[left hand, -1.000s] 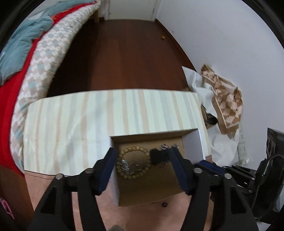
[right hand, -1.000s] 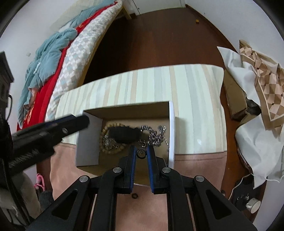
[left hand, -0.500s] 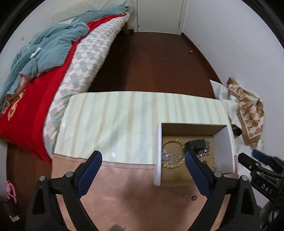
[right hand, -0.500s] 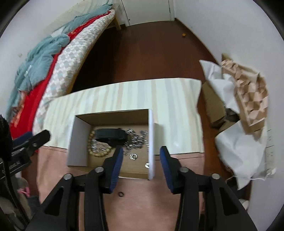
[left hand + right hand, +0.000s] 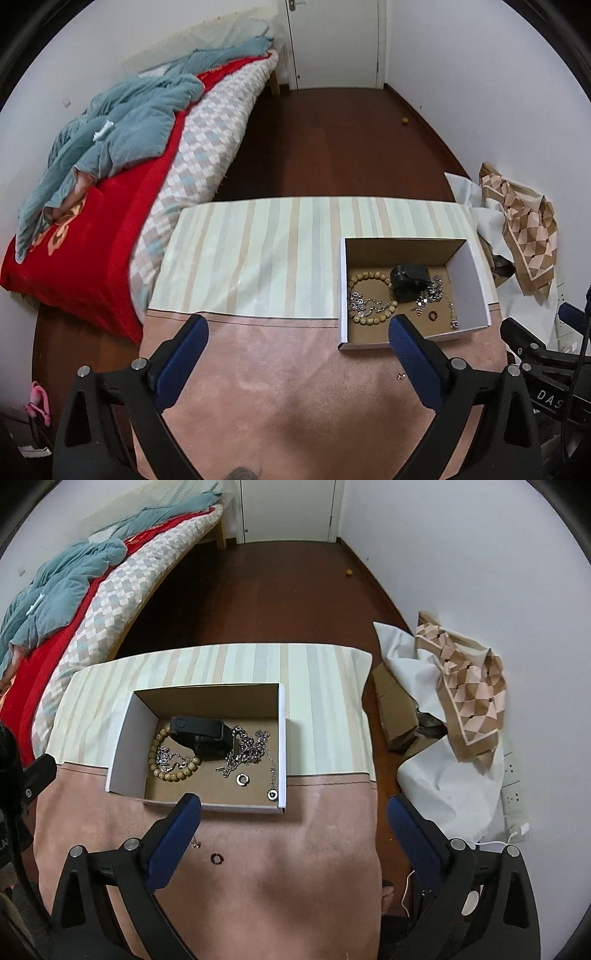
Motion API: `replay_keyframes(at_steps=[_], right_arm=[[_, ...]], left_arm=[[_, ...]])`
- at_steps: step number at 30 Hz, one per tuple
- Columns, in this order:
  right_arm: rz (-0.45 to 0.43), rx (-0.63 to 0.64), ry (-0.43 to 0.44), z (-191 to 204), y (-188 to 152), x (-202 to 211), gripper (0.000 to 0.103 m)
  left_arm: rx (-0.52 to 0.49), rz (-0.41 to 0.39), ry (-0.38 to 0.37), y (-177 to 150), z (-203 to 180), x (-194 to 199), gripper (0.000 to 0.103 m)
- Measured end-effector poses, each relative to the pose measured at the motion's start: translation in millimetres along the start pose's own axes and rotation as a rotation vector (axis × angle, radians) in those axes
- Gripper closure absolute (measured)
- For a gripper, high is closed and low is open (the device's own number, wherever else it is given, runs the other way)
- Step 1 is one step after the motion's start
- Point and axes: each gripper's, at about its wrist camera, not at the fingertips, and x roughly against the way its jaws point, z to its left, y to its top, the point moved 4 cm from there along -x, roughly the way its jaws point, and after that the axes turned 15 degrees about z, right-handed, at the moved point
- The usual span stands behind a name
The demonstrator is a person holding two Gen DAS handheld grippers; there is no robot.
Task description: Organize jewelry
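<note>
A: What has moved since a second ago?

B: Both grippers have pulled up and back from the box (image 5: 207, 805). The right gripper (image 5: 293, 814), which had its jaws pinched near a small ring above the box, now hovers with jaws spread wide and empty. The left gripper (image 5: 297, 334) is also raised, jaws spread, holding nothing.

A: And the ring?

B: A silver ring (image 5: 242, 779) lies on the box floor near the front wall, so that piece looks delivered, I'd judge.

A: Where is the rest of the jewelry?

B: Inside the box: a wooden bead bracelet (image 5: 173, 766) toward the left wall, a black watch (image 5: 201, 734) near the back, tangled silver chains (image 5: 245, 751) beside it, and a pendant (image 5: 272, 794) at the front right corner.

A: Is anything left outside?

B: Yes. A dark ring (image 5: 215, 858) sits on the counter (image 5: 295, 867) just in front of the box, and a tiny gold piece (image 5: 194, 843) lies beside the right gripper's left finger. Those probably go in next.

A: The surface and room?

B: The counter's near half is pinkish, its far half covered by a striped cloth (image 5: 317, 686), with the box straddling the seam. A bed (image 5: 92, 221) with a red cover stands along the left edge, dark wood floor (image 5: 332, 147) beyond, and crumpled paper (image 5: 458, 709) against the right wall
</note>
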Motion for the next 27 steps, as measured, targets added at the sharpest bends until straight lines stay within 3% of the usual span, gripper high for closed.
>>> replay_keyframes(at_steps=[5, 18, 27], right_arm=[[-0.042, -0.006, -0.001, -1, -15, 25, 0.001], [-0.152, -0.006, 0.019, -6, -46, 93, 0.001], [-0.146, -0.006, 0.047, -5, -56, 88, 0.001]], left_arm=[[0.000, -0.058, 0.013, -12, 1, 25, 0.003], [0.004, -0.125, -0.039, -37, -3, 66, 0.003], [0.035, -0.101, -0.002, -47, -1, 42, 0.003]])
